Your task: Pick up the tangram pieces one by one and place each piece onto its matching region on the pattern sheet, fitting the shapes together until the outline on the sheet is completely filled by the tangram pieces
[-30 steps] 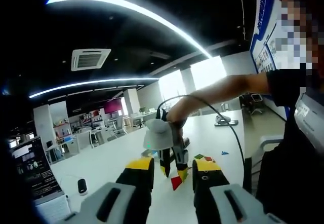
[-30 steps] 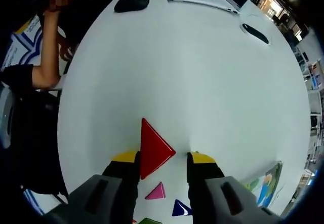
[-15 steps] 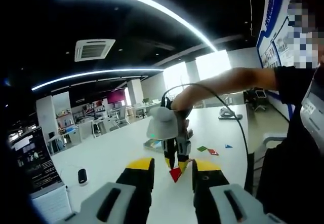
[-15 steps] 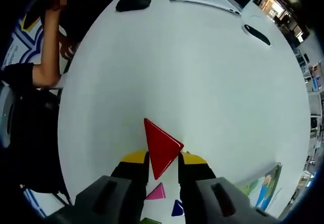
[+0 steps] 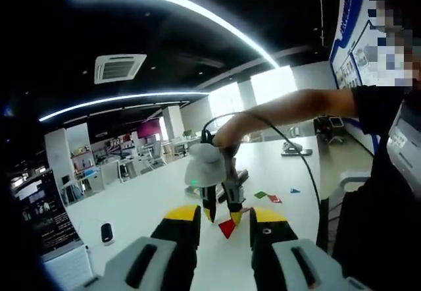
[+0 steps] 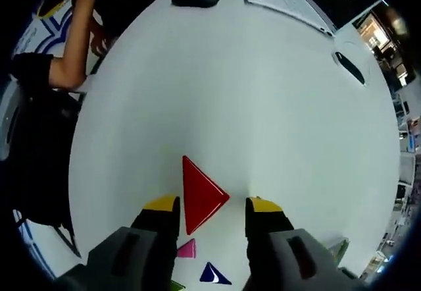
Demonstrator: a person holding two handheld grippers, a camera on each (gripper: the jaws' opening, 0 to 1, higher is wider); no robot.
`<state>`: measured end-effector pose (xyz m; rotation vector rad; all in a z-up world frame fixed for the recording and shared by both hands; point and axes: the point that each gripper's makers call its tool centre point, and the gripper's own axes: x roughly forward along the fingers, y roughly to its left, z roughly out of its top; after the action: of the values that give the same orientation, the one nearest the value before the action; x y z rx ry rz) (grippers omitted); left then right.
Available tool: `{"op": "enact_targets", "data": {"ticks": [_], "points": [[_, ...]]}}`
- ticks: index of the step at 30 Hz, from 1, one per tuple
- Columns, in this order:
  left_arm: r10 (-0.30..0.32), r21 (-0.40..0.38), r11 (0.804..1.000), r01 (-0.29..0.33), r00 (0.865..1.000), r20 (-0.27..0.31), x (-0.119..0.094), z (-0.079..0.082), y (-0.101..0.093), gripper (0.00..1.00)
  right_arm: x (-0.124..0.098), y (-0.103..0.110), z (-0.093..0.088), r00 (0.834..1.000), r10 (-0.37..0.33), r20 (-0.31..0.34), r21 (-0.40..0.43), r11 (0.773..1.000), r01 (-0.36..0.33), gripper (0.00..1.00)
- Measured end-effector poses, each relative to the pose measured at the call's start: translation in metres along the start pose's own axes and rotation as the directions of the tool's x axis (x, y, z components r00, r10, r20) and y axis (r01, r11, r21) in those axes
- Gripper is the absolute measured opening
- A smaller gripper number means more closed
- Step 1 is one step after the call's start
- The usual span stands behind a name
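Red triangle [image 6: 201, 194] flat on white table [image 6: 250, 93], low in frame centre, between parted jaws of right gripper [image 6: 210, 207], untouched by either. Pink triangle [image 6: 186, 248] and blue piece [image 6: 214, 274] just below. Left gripper [image 5: 227, 216] also spread, holding nothing.

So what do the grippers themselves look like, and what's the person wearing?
Each gripper has grey bodies with black jaws capped in yellow, seen on the left gripper and the right gripper. In the left gripper view, a black cable arcs from the right gripper's handle. The person wears a short black sleeve.
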<state>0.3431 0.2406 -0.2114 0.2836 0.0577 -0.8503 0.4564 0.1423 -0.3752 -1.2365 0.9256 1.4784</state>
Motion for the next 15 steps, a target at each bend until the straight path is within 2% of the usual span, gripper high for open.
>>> {"op": "enact_targets", "data": {"ticks": [2,6,15], "points": [[0.002,0.001,1.0,-0.002,1.0,0.003,-0.0007,0.0006,0.0004,0.32,0.0003,0.0034,0.0001,1.0,0.016,0.003,-0.006,1.0,-0.016,0.36],[0.007,0.0,1.0,-0.007,1.0,0.003,-0.0007,0.0005,0.0015,0.32,0.0004,0.009,0.0027,1.0,0.028,0.002,-0.081,0.996,-0.027,0.32],[0.001,0.009,1.0,-0.001,1.0,0.002,0.0005,0.0021,-0.0014,0.32,0.0,0.0083,0.0012,1.0,0.027,-0.012,-0.052,0.998,-0.028,0.28]]}}
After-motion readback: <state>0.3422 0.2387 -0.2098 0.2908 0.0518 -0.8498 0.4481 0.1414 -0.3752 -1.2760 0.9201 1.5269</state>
